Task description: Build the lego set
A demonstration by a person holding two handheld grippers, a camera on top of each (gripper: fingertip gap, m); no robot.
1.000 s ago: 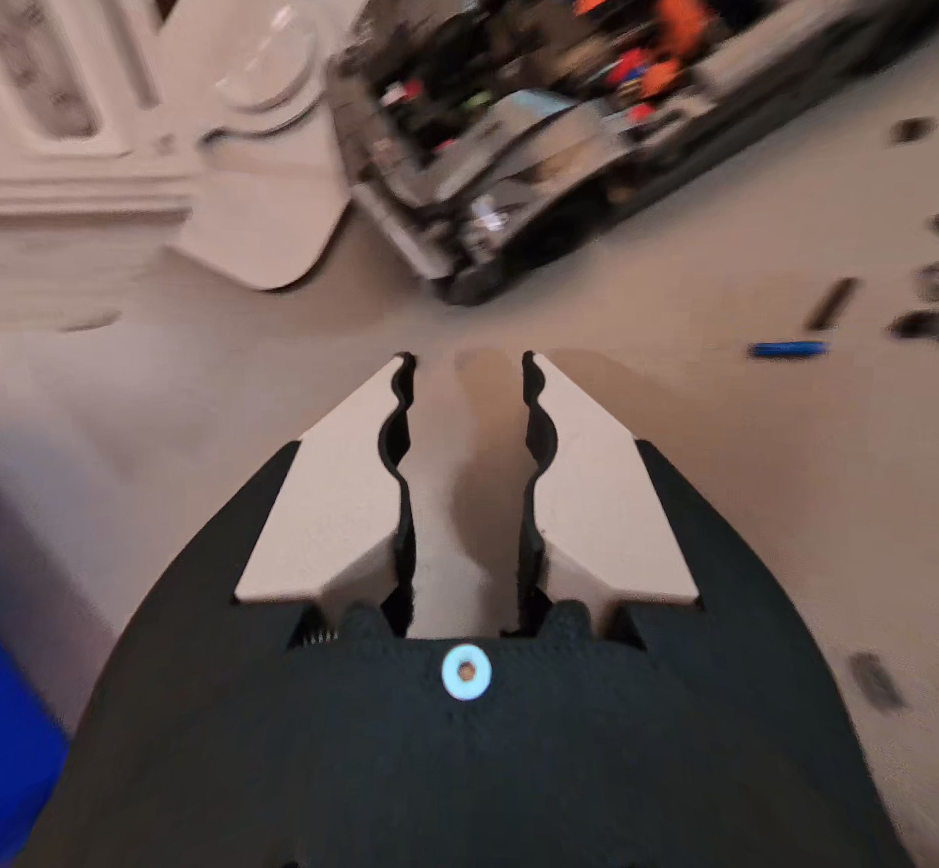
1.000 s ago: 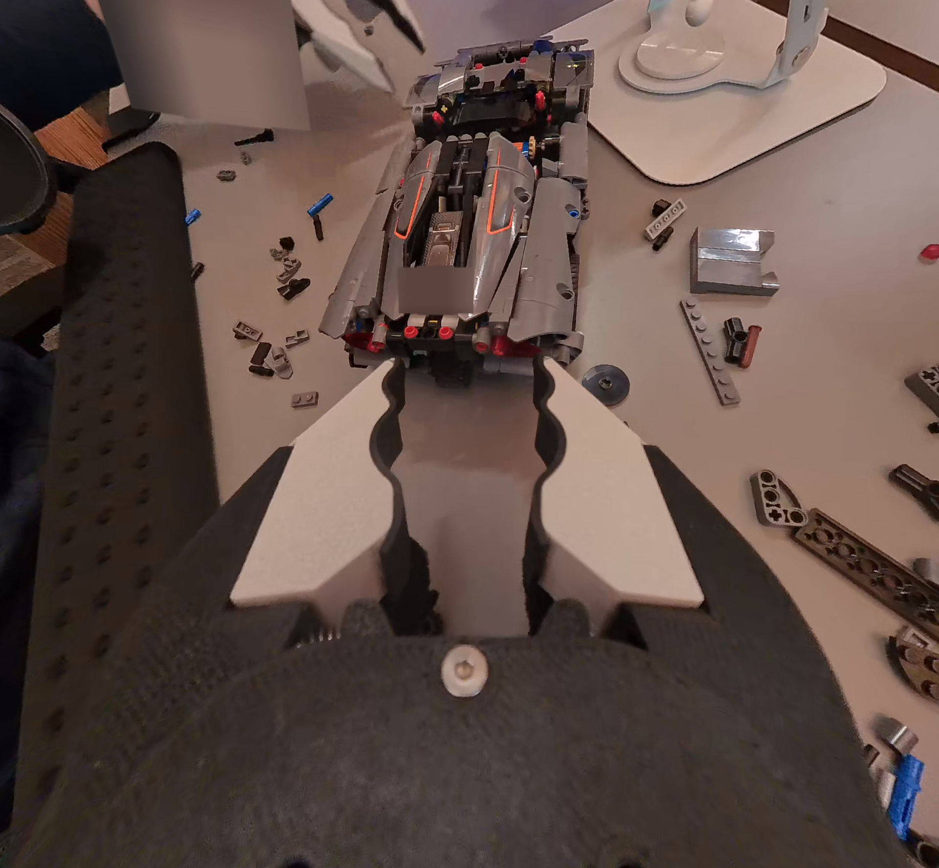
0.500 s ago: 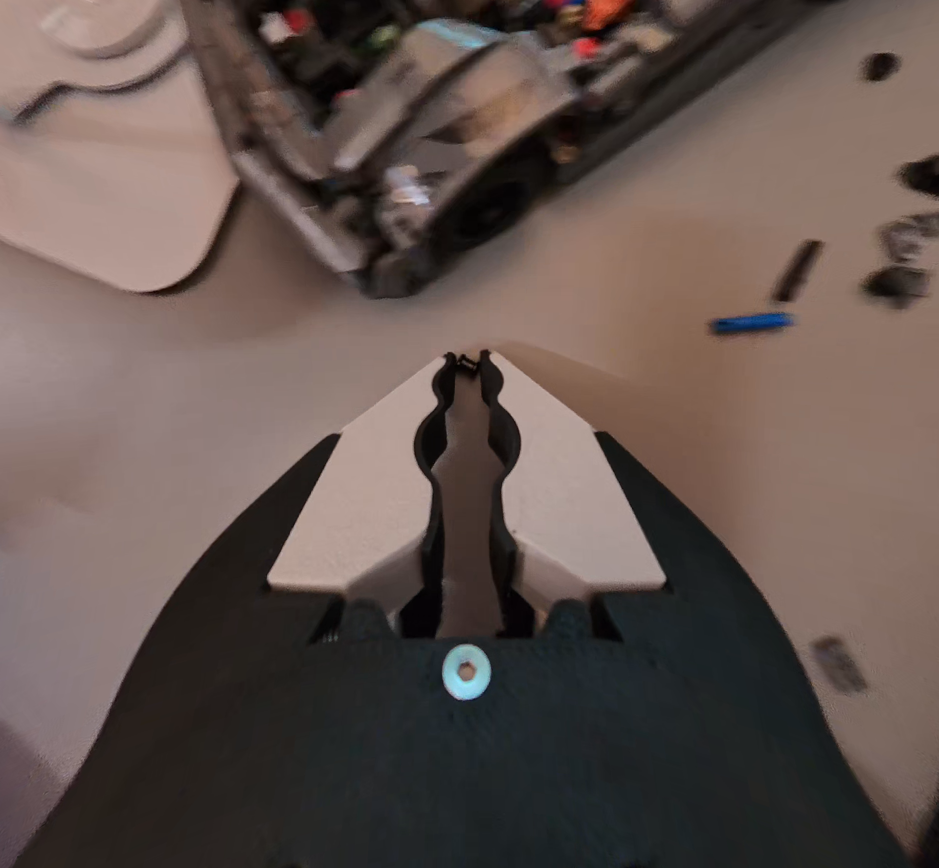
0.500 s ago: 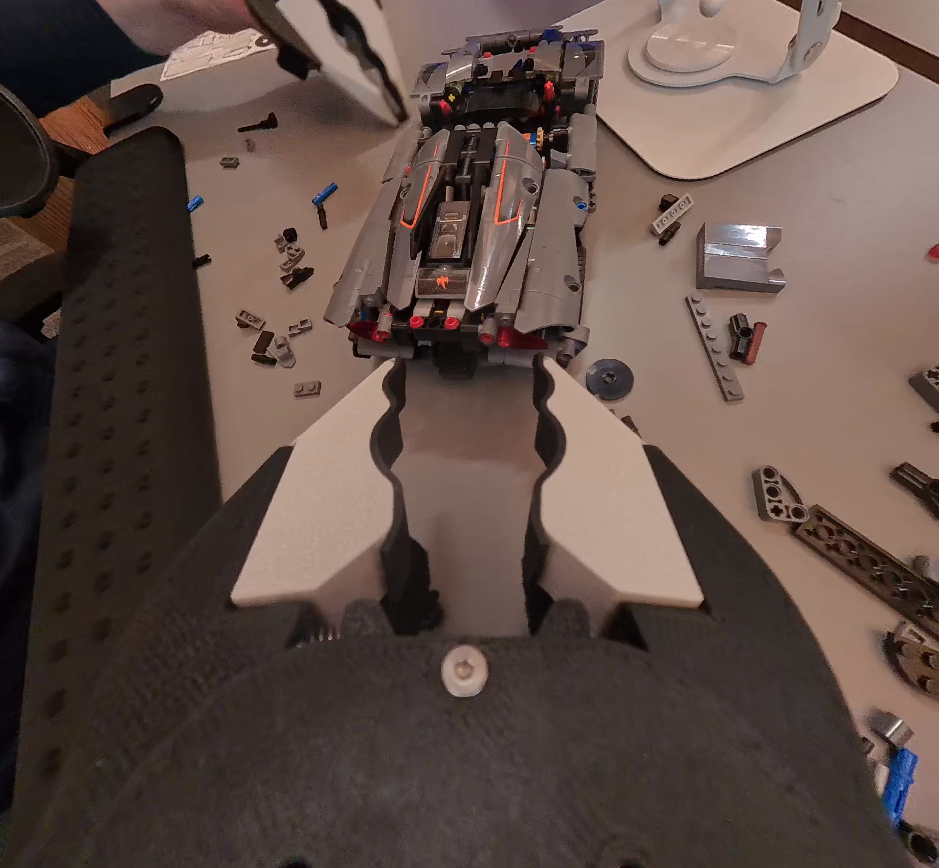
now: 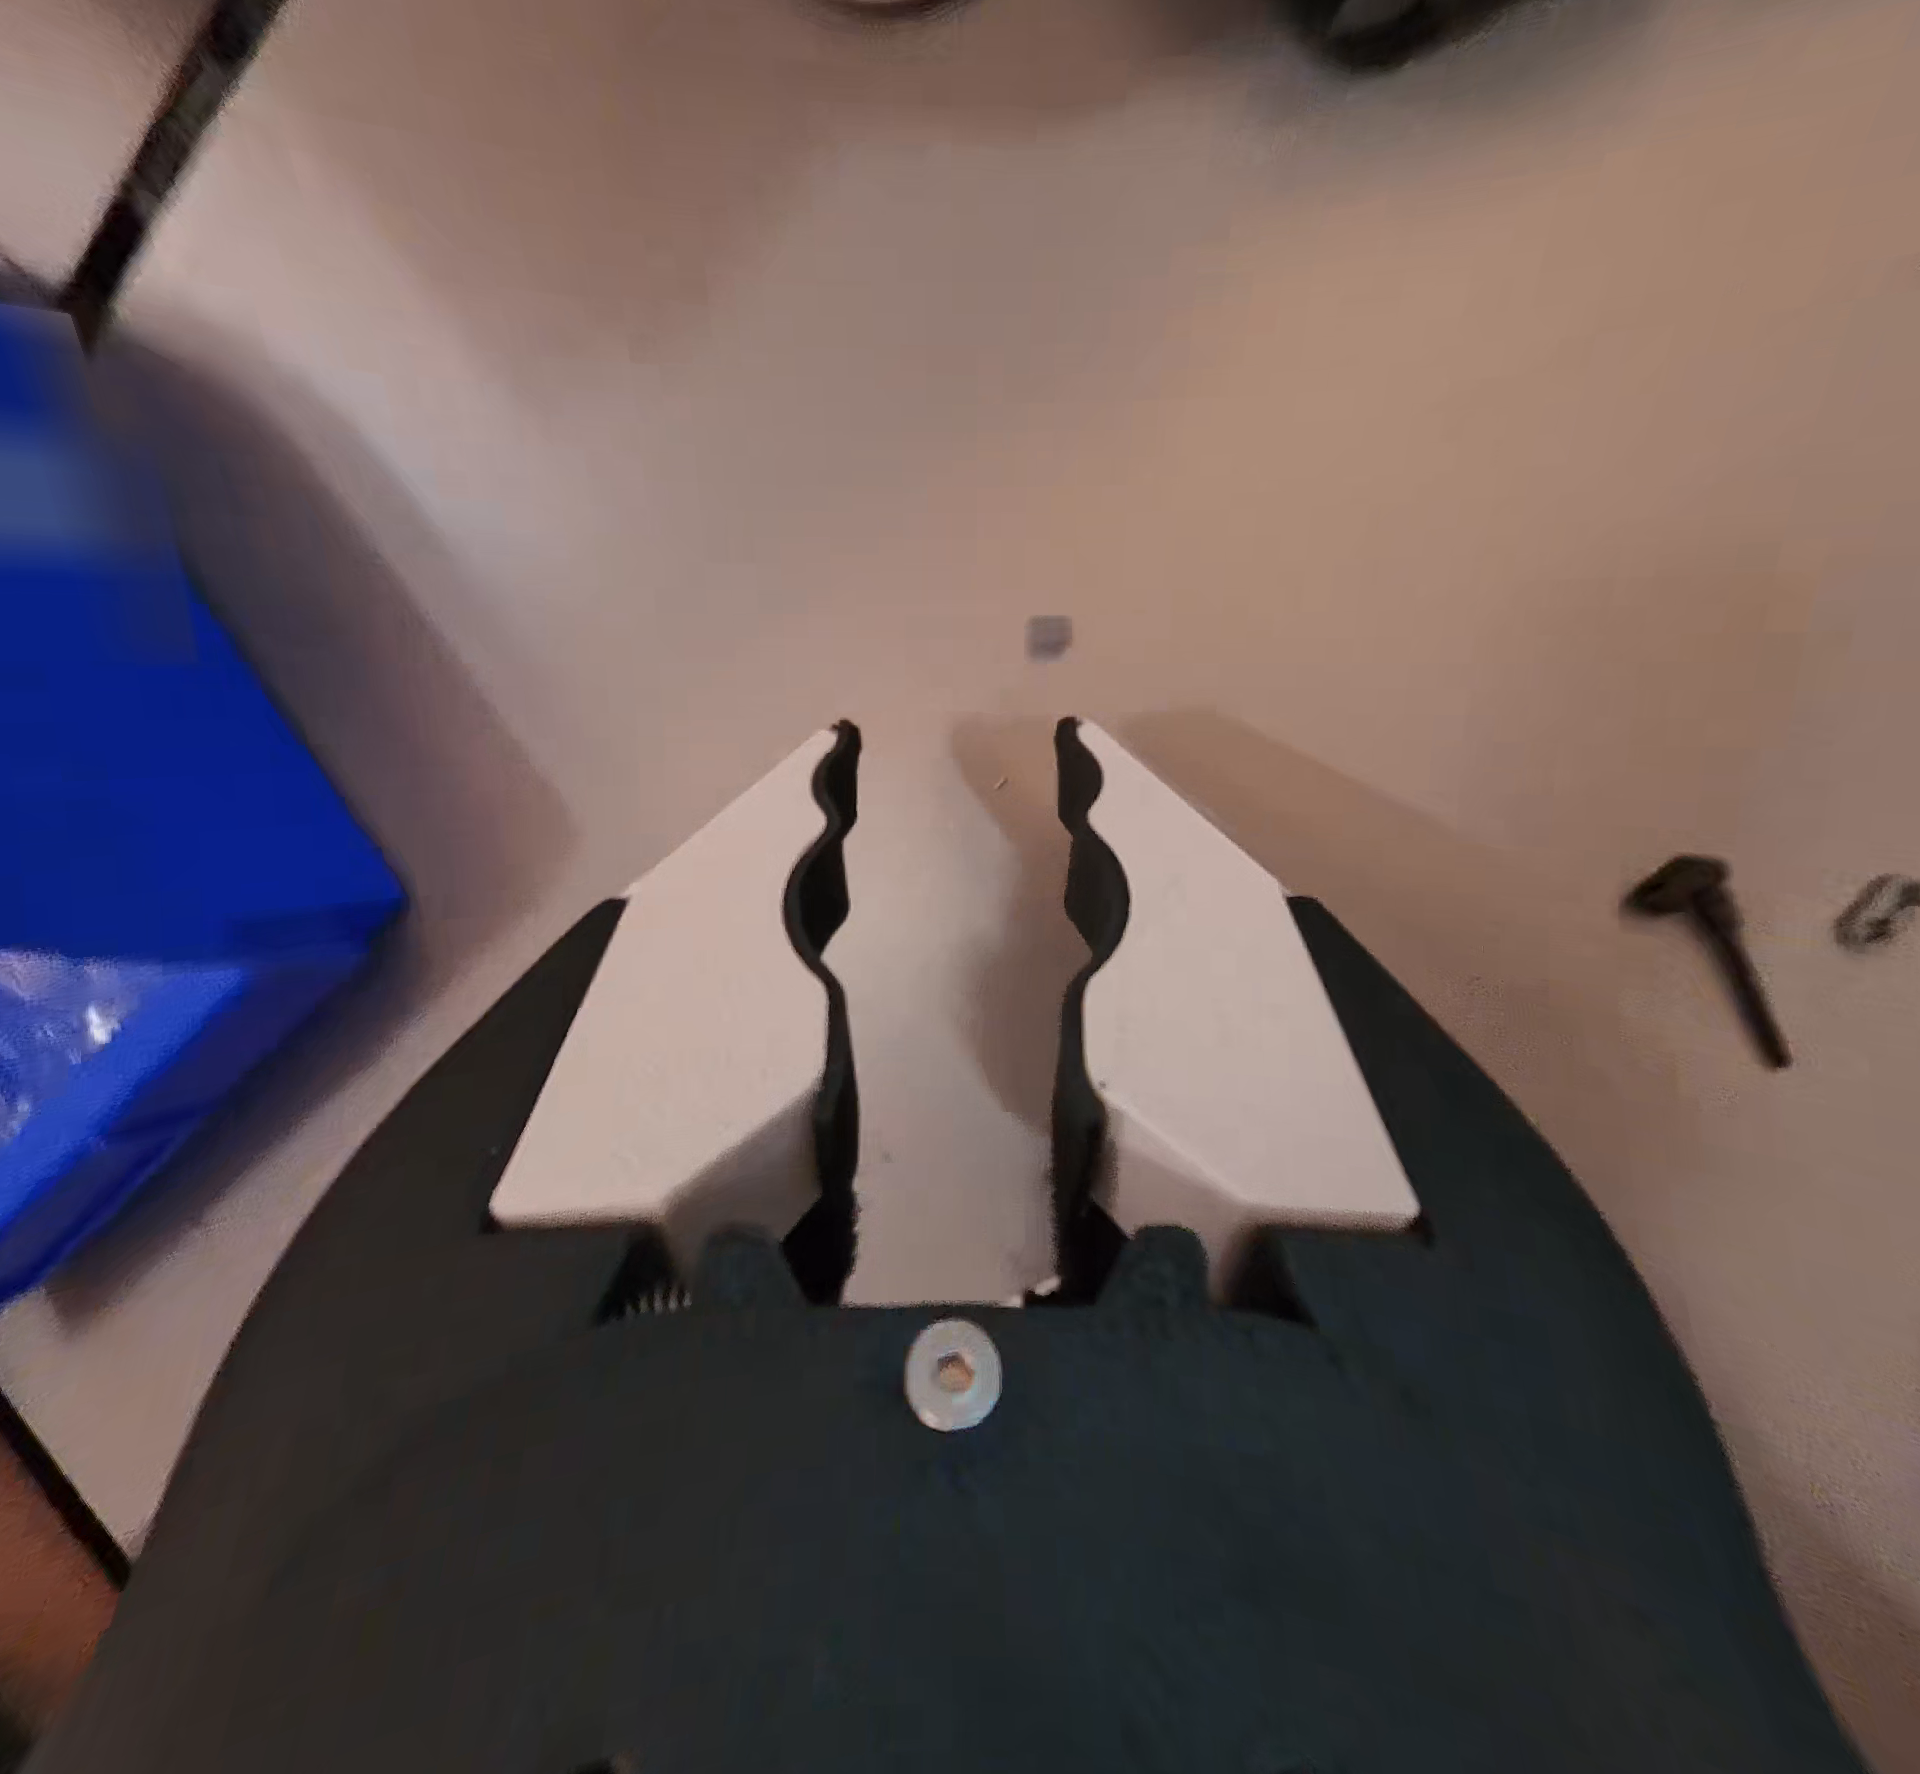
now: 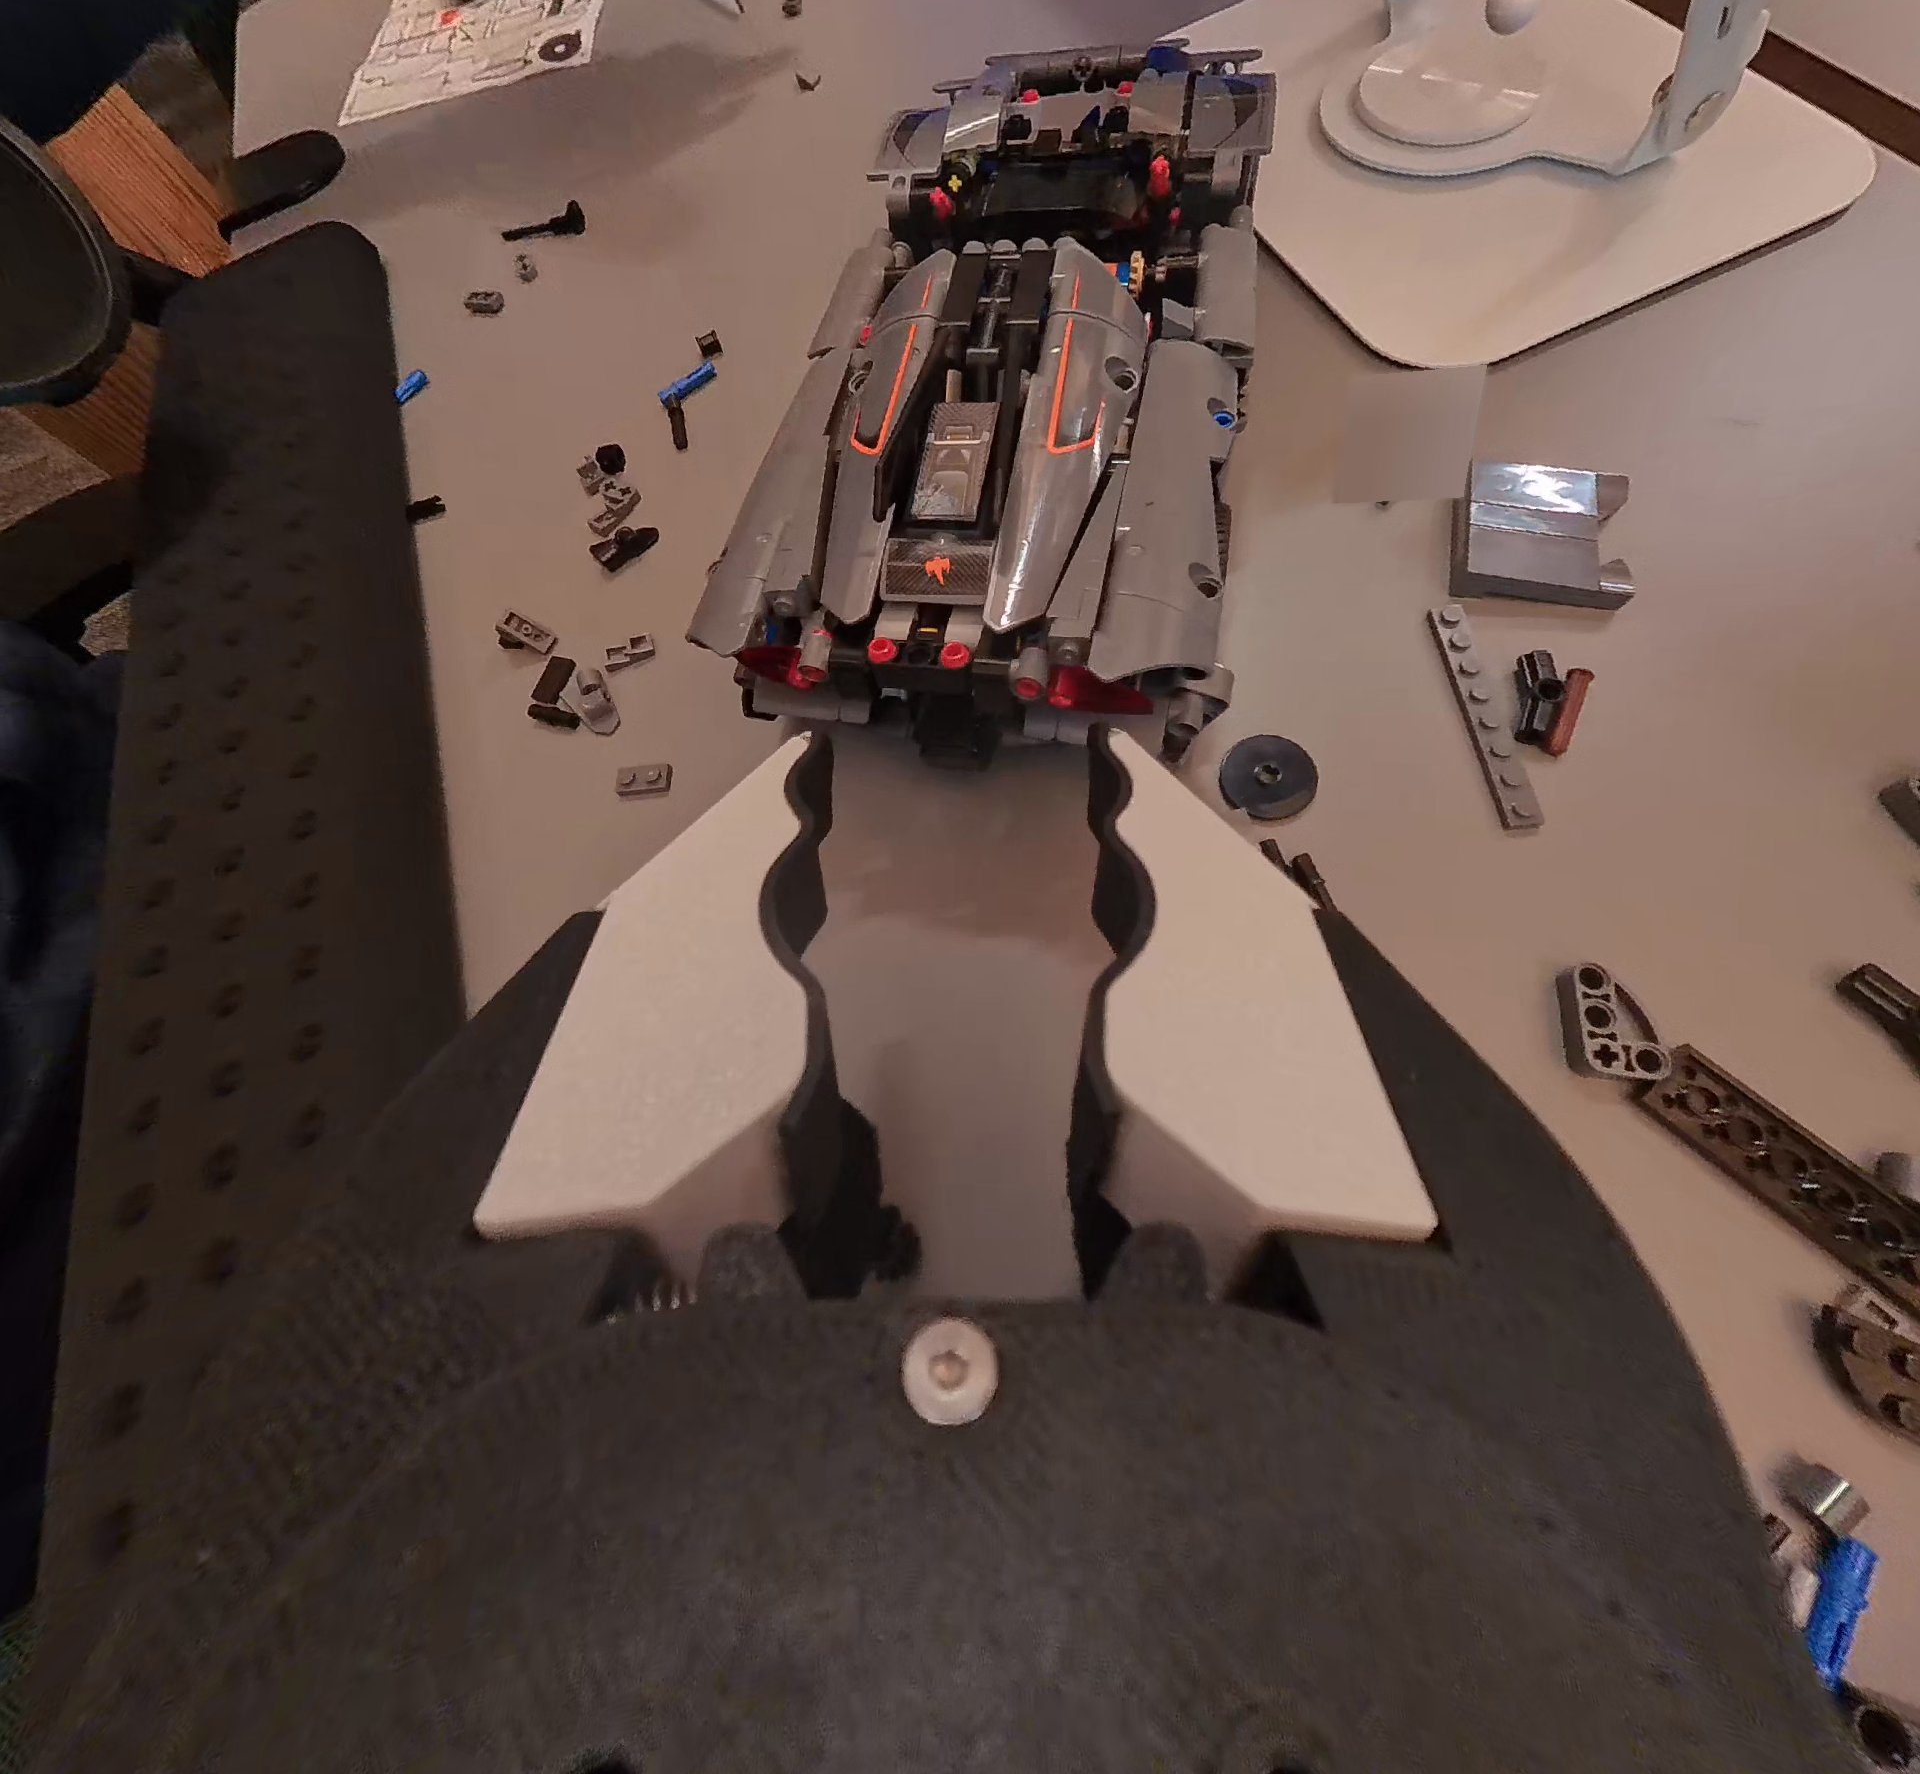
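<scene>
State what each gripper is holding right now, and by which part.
Nothing is held. The left gripper is open over bare table, a small grey piece lying just ahead. The right gripper is open behind the grey lego car.

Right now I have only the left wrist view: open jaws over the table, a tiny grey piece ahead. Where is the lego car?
Observer: In the right wrist view the lego car stands on the table just beyond the right gripper, its end with the red pieces facing the tips.
Operator: Is that gripper holding anything?
Observer: No. Its jaws stand wide apart with nothing between them.
Operator: Any loose parts by the car?
Observer: Yes. A dark round disc lies beside the near corner, and small pieces are scattered on the left of that view.
</scene>
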